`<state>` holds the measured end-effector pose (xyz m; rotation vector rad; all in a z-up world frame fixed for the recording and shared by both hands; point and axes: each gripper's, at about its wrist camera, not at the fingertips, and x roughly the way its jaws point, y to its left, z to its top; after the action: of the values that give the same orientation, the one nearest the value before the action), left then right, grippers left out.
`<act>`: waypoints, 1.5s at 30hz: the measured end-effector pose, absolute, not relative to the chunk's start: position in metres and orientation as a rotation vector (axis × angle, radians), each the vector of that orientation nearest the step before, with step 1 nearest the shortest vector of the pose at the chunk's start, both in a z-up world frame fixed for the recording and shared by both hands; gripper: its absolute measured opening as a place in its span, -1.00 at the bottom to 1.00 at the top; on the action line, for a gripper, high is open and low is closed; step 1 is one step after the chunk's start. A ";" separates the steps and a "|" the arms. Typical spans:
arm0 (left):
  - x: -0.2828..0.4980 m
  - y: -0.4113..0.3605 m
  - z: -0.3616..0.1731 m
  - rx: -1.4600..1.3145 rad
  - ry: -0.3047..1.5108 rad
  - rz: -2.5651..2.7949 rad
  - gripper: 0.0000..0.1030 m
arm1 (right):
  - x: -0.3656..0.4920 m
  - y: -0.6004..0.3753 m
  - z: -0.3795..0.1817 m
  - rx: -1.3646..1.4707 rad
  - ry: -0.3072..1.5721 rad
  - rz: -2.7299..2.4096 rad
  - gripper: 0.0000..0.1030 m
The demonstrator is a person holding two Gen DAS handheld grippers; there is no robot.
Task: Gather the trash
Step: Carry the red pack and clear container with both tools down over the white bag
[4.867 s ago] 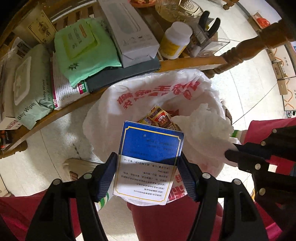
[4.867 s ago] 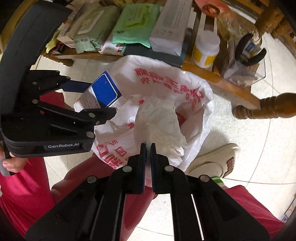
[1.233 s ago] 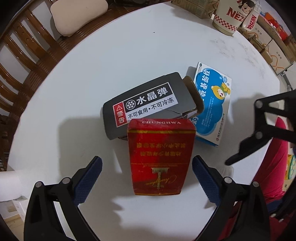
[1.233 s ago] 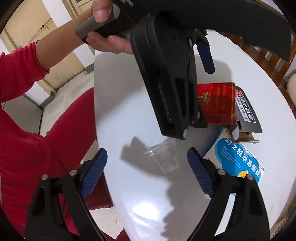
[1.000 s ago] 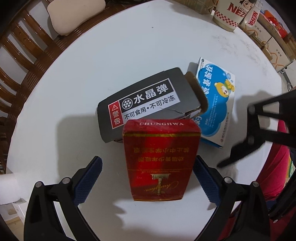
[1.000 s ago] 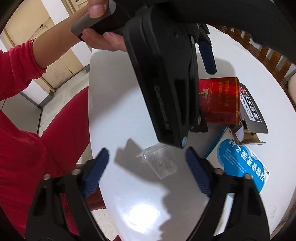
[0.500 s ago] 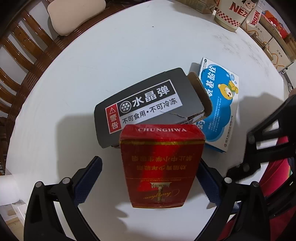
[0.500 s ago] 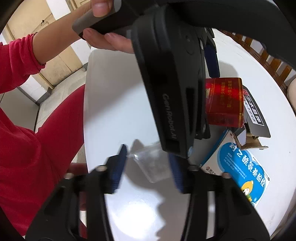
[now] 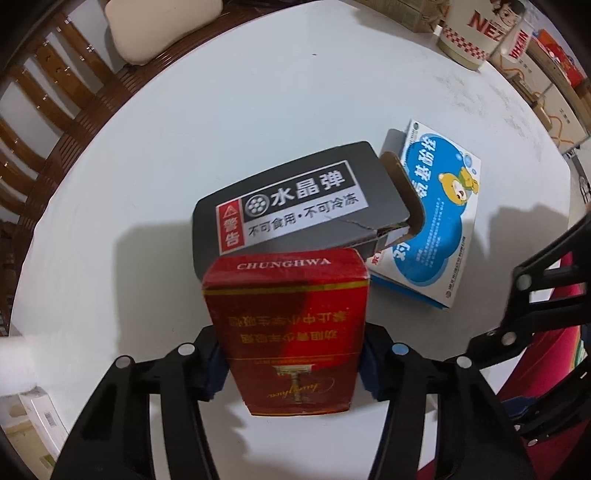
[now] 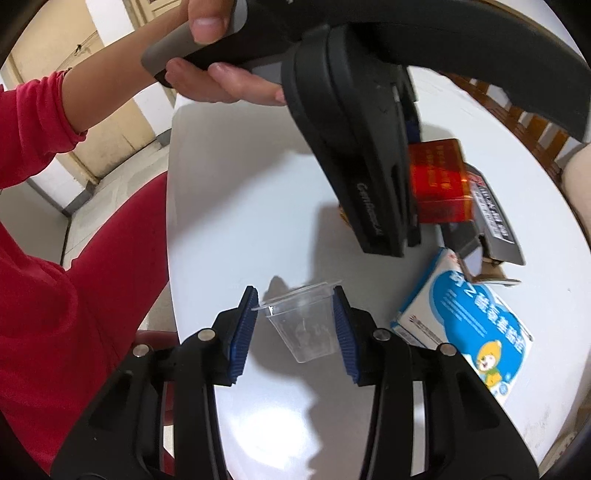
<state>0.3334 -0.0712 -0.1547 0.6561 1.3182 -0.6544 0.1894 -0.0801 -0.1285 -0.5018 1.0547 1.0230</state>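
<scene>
A red cigarette pack (image 9: pixel 288 314) lies on the white round table (image 9: pixel 184 129), leaning on a grey box (image 9: pixel 288 206). My left gripper (image 9: pixel 292 363) points straight down over it, jaws closing, blue pads against the pack's two long sides. In the right wrist view, my right gripper (image 10: pixel 293 325) is shut on a small clear plastic cup (image 10: pixel 303 328) lying on its side near the table's edge. The left gripper's black body and the hand holding it fill the top of that view, hiding part of the red pack (image 10: pixel 439 184).
A blue-and-white medicine box (image 9: pixel 439 206) lies partly under the grey box's torn flap. A printed paper cup (image 9: pixel 476 33) stands at the far rim. A wooden chair with a cushion (image 9: pixel 162 29) stands behind the table. The person's red sleeve and legs (image 10: pixel 55 295) are beside the table's edge.
Both hands left the trash bag for the table. In the last second the left jaws closed from wide open onto the red pack, and the right jaws closed onto the clear cup.
</scene>
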 end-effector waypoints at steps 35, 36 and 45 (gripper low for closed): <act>0.196 -0.033 -0.070 0.572 1.224 -0.545 0.06 | 0.142 -0.119 -0.029 -0.430 0.911 0.541 -0.22; 0.191 -0.033 -0.068 0.570 1.224 -0.545 0.06 | 0.138 -0.119 -0.025 -0.431 0.906 0.537 -0.22; 0.155 -0.031 -0.057 0.569 1.188 -0.555 0.06 | 0.100 -0.116 -0.009 -0.429 0.876 0.529 -0.22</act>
<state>0.1547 -0.0305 -0.0574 0.5688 1.1879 -0.5551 0.1004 -0.1164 -0.0086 -0.4290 0.8764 0.5286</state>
